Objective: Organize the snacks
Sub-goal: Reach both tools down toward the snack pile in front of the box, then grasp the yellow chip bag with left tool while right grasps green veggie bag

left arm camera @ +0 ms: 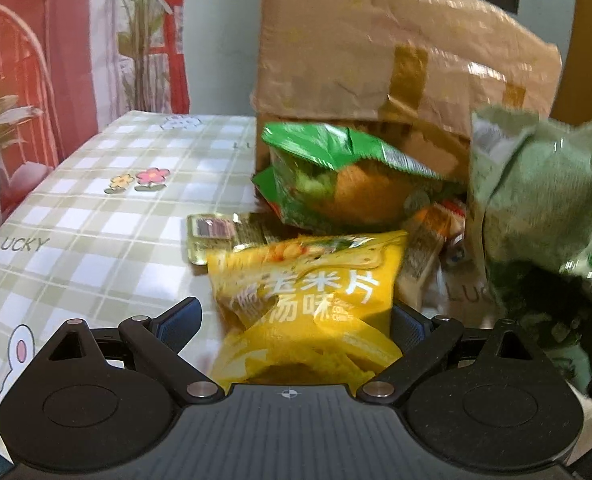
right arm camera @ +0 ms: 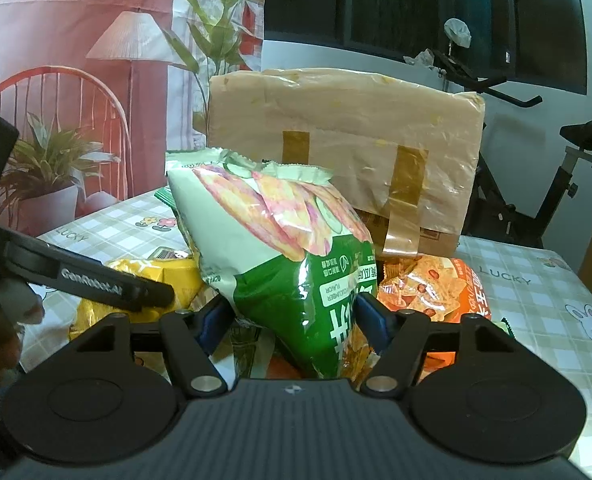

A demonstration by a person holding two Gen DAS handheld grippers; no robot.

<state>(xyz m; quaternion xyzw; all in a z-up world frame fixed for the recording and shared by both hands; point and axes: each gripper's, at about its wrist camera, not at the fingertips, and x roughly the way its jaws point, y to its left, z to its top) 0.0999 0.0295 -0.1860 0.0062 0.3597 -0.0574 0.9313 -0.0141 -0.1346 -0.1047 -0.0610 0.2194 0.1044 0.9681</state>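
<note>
Nearest to me in the left wrist view, my left gripper [left arm camera: 293, 322] had its jaws spread wide with the yellow corn-chip bag [left arm camera: 308, 304] lying between them. The right pad seemed to touch the bag's edge, but the left finger [left arm camera: 177, 320] stood clear of it, so I counted the jaws as apart, not clamped.

In the right wrist view, my right gripper [right arm camera: 293, 320] was clamped on the green cucumber-chip bag [right arm camera: 279, 252]. Both blue pads pressed its lower sides, and the bag stood upright, top toward 12 o'clock.

From the right camera, the left tool's black arm reached in from 9 o'clock over the yellow bag. At 3 o'clock of the green bag lay an orange snack packet [right arm camera: 428, 292] on the checked tablecloth [right arm camera: 536, 292].

Beyond the yellow bag in the left view, at 12 o'clock, a green packet with an orange picture [left arm camera: 348, 184] lay against the foot of the cardboard box [left arm camera: 376, 52]. A small flat yellowish packet [left arm camera: 211, 236] sat at about 10 o'clock of the yellow bag. At 2 o'clock, blurred, hung the pale-green top of the bag that my right tool held.

Farthest back, the taped cardboard box stood on the table at 12 o'clock in both views. Behind it at 2 o'clock in the right view was an exercise bike [right arm camera: 556, 168], and at 10 o'clock a printed backdrop with a lamp and plants [right arm camera: 95, 80].
</note>
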